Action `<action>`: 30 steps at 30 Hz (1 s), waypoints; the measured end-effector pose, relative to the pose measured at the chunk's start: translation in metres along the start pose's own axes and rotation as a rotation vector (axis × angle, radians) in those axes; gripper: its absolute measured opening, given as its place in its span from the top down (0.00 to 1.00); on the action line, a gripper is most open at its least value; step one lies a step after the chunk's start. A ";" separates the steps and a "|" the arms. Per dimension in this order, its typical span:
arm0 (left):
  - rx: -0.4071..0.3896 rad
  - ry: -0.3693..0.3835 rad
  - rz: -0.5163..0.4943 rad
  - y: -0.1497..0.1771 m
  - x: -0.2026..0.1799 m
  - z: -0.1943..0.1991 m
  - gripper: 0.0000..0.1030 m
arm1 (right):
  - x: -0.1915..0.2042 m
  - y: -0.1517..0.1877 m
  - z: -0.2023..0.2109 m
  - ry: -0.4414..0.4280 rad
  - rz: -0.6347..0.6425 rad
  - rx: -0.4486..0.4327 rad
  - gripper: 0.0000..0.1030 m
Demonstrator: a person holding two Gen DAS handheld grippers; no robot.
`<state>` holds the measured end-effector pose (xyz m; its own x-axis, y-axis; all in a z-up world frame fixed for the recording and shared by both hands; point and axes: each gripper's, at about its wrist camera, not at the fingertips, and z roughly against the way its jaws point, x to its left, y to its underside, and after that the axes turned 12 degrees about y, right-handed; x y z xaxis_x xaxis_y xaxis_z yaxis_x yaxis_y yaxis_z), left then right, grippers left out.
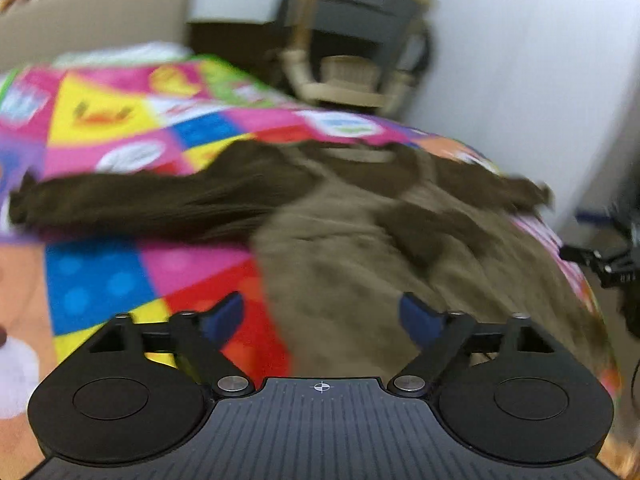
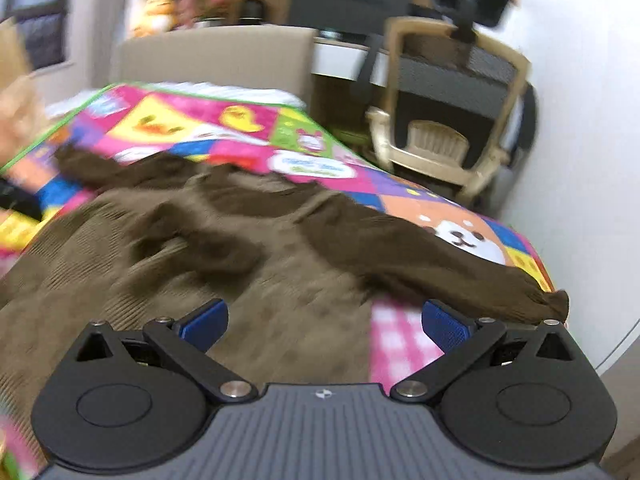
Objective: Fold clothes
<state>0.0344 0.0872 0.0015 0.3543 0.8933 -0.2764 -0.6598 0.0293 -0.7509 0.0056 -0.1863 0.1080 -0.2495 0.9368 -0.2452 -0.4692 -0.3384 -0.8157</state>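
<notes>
Bedroom, patterned bedspread (image 1: 100,272): 1 brown sweater (image 1: 360,248) spread flat, both tools unloaded.

Sweater lies neck away, 2 dark sleeves out to either side, the right one reaching the bed's edge. Left gripper (image 1: 322,316) and right gripper (image 2: 324,322) hover above the hem corners, blue pads (image 2: 204,320) spread wide, nothing pinched. Both views are motion-blurred. Risks, as judged: pinching bedspread along with knit, or only 1 layer, so the fold drags crooked; the wrinkled chest could set a lopsided crease; the right sleeve may slip off the edge.
</notes>
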 end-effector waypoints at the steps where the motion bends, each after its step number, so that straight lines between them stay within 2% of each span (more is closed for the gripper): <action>1: 0.009 0.011 -0.043 0.006 -0.013 0.003 0.08 | 0.006 0.004 0.014 -0.042 0.009 -0.003 0.00; 4: 0.035 0.026 -0.150 0.026 -0.048 0.011 0.07 | 0.025 0.018 0.049 -0.194 0.020 0.003 0.00; 7: 0.061 0.023 -0.227 0.048 -0.077 0.018 0.06 | 0.058 0.034 0.066 -0.289 0.095 0.005 0.00; 10: 0.084 0.032 -0.313 0.064 -0.100 0.023 0.05 | 0.096 0.045 0.067 -0.290 0.217 -0.005 0.00; 12: 0.102 0.037 -0.359 0.072 -0.112 0.023 0.04 | 0.113 0.047 0.062 -0.215 0.276 -0.023 0.00; 14: 0.119 0.035 -0.369 0.077 -0.117 0.016 0.04 | 0.114 0.039 0.061 -0.066 0.259 -0.091 0.01; 16: 0.136 0.038 -0.369 0.082 -0.117 0.007 0.04 | 0.099 0.022 0.068 0.089 0.150 -0.190 0.01; 17: 0.144 0.019 -0.366 0.085 -0.115 0.002 0.04 | 0.087 0.015 0.074 0.138 0.075 -0.234 0.01; 19: 0.157 -0.045 -0.361 0.088 -0.107 -0.008 0.04 | 0.070 0.010 0.083 0.167 -0.003 -0.265 0.00; 22: 0.136 -0.194 -0.353 0.088 -0.087 -0.008 0.04 | 0.069 0.023 0.087 0.158 0.059 -0.221 0.00; 24: 0.092 -0.273 -0.319 0.083 -0.070 0.004 0.04 | 0.078 0.040 0.081 0.157 0.136 -0.166 0.00; 28: 0.019 -0.356 -0.233 0.073 -0.041 0.030 0.03 | 0.075 0.076 0.067 0.244 0.190 -0.078 0.00; 30: 0.022 -0.387 -0.216 0.074 -0.030 0.035 0.03 | 0.065 0.084 0.061 0.307 0.172 -0.061 0.00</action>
<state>-0.0485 0.0785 -0.0246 0.2145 0.9676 0.1333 -0.6133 0.2396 -0.7526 -0.1021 -0.1592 0.0551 -0.0500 0.8527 -0.5199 -0.3889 -0.4961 -0.7763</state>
